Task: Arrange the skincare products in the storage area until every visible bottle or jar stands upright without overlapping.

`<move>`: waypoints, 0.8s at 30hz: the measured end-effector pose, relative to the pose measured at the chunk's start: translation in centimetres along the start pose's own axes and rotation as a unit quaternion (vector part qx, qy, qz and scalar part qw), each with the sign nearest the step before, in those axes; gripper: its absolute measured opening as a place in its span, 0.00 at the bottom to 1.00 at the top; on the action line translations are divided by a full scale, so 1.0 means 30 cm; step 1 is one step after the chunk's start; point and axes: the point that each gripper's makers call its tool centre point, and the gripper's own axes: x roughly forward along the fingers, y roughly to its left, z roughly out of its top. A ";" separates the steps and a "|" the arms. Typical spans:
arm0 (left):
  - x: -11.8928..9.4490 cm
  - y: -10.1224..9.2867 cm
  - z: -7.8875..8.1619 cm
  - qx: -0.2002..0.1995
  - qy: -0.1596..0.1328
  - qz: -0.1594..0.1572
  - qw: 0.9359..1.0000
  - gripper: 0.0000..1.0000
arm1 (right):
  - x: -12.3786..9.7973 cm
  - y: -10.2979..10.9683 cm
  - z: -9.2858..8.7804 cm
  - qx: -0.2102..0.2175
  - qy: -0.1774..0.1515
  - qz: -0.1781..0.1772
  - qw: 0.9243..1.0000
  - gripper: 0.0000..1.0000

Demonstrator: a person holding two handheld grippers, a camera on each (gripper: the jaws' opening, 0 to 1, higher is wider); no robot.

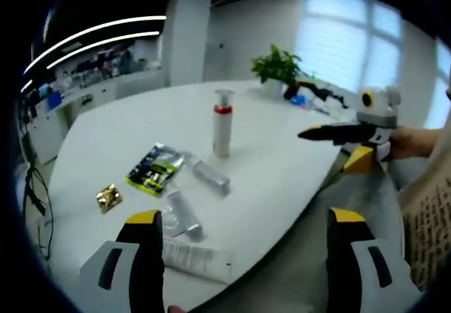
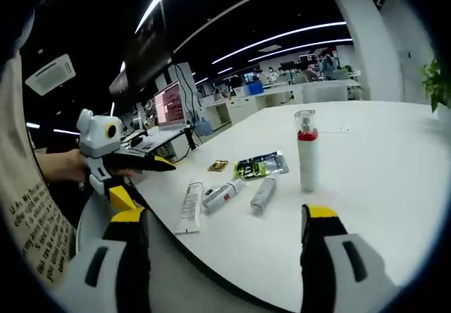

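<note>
Though both tools [image 1: 243, 246] [image 2: 224, 246] agape and empty, flat tube [image 1: 189, 258] behind left jaw.

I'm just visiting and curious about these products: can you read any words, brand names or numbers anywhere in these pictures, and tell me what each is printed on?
No text reads clearly enough to quote.
Flat white tube: dark print along it, too small to read.
Green and black sachet: markings blurred.
Lying tube with a red mark: label unreadable.
Upright pump bottle: no legible label.
Person's garment: handwriting-style lettering, distorted, unreadable.
Monitor: reddish screen content, too small.
</note>
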 end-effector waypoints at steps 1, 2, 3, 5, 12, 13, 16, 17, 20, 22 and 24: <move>-0.002 -0.001 -0.001 -0.002 -0.001 0.001 1.000 0.94 | 0.001 -0.001 0.001 0.001 -0.001 -0.001 1.000 0.89; -0.005 -0.002 -0.003 -0.002 -0.003 0.004 1.000 0.94 | 0.003 -0.002 -0.001 0.002 -0.001 -0.002 1.000 0.89; -0.007 -0.001 -0.005 -0.002 -0.002 0.007 1.000 0.94 | 0.004 -0.003 -0.005 0.003 0.002 -0.004 1.000 0.88; -0.013 0.002 -0.008 0.000 -0.002 0.011 1.000 0.94 | 0.007 0.000 -0.013 0.001 0.006 -0.003 1.000 0.87; -0.046 0.052 -0.005 -0.014 -0.017 0.032 0.999 0.93 | 0.016 0.000 -0.025 -0.004 0.014 -0.005 1.000 0.86; -0.049 0.058 -0.005 -0.015 -0.018 0.034 0.999 0.93 | 0.017 0.001 -0.025 -0.005 0.015 -0.005 1.000 0.86; -0.054 0.074 -0.011 -0.020 -0.020 0.038 0.999 0.93 | 0.019 -0.002 -0.034 -0.008 0.020 -0.007 1.000 0.86; -0.054 0.076 -0.014 -0.021 -0.019 0.038 0.999 0.93 | 0.020 -0.003 -0.034 -0.008 0.020 -0.007 1.000 0.86; -0.056 0.089 -0.029 -0.021 -0.013 0.045 0.999 0.93 | 0.022 -0.006 -0.036 -0.006 0.021 -0.009 1.000 0.86; -0.055 0.091 -0.033 -0.023 -0.010 0.045 0.999 0.92 | 0.025 -0.010 -0.043 -0.006 0.025 -0.011 1.000 0.86; -0.051 0.091 -0.036 -0.022 -0.009 0.046 0.999 0.92 | 0.025 -0.011 -0.047 -0.008 0.029 -0.011 0.999 0.86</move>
